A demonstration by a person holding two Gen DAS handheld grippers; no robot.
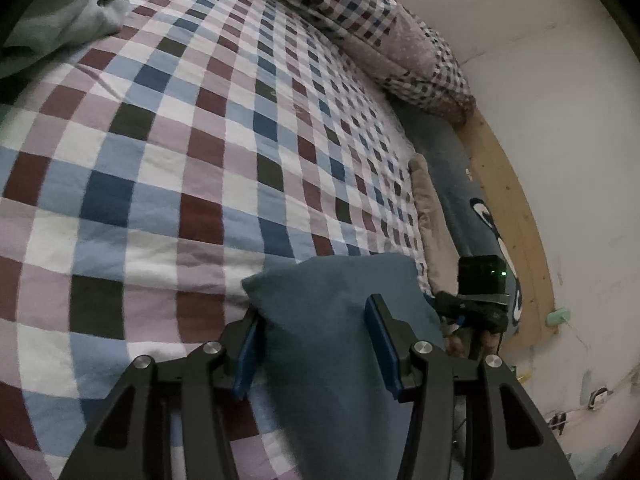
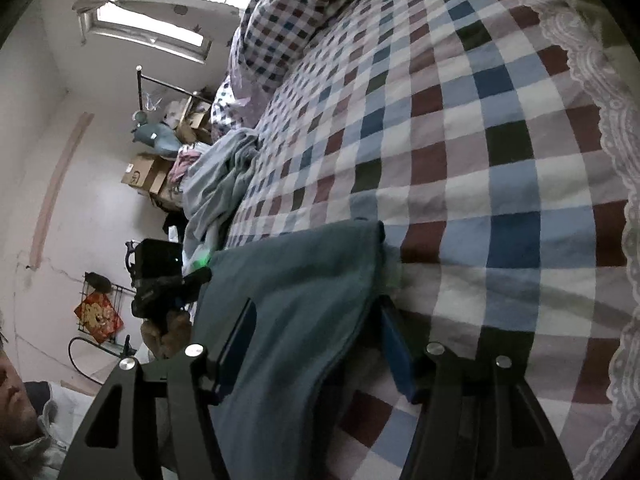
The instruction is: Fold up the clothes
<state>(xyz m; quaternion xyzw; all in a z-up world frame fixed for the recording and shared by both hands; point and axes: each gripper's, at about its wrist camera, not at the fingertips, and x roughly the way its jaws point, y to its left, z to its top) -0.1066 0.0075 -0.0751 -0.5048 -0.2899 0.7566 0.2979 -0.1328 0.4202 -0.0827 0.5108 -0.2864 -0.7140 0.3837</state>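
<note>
A blue-grey cloth lies on the near edge of the bed, on the checked cover, and both hand-held grippers stand over it. In the left wrist view the left hand-held gripper has its two blue pads spread either side of the cloth's near part; the fabric runs between them, but the pads do not pinch it, so this one reads as released. In the right wrist view the right hand-held gripper is the same: jaws apart, the cloth passing between and under them, with no squeeze visible on it. Each view also shows the other hand-held gripper's camera block just beside the cloth.

The cloth looks bunched into a thick fold rather than spread flat, with one rounded corner pointing toward the far side of the bed. A judgement only: this looks like the moment between two folds, the piece set down and let go, with the hands about to take a fresh hold. Whether the fold is finished cannot be told, as the near part of the cloth is hidden under the grippers.

The next move calls for closing each pair of pads on an edge or corner, not on the thick middle, so that only the wanted layers lift. A pale green heap at the far left of the bed, well apart from the cloth, looks like more clothing waiting its turn
</note>
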